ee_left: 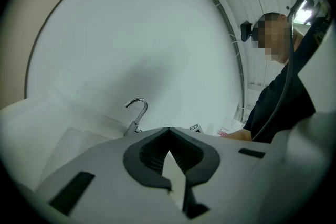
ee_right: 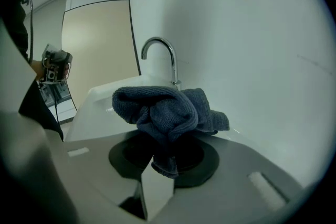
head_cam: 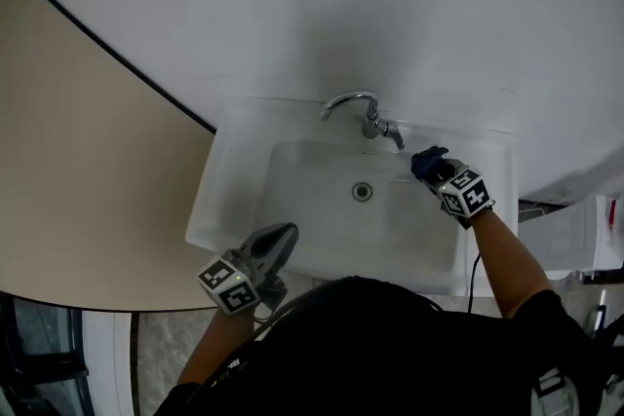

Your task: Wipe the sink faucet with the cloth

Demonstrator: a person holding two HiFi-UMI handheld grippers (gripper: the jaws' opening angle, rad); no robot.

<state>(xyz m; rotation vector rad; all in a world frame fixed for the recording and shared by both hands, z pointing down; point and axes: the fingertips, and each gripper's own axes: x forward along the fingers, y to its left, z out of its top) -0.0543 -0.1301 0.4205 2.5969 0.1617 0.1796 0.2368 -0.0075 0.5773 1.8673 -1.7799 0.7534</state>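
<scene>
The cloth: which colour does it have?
The cloth is dark blue; best in the right gripper view.

Your right gripper (ee_right: 164,161): jaws clamped on dark blue cloth (ee_right: 168,110). Cloth bunched, bulging above jaws, short tail hanging between them. Chrome faucet (ee_right: 164,55): upright behind cloth, curved spout arcing left; contact with cloth not determinable. White sink (ee_right: 97,99): rim left of cloth, below spout. Beige panel (ee_right: 97,42): left background. Your left gripper (ee_right: 53,68): far left, well apart from faucet.
</scene>
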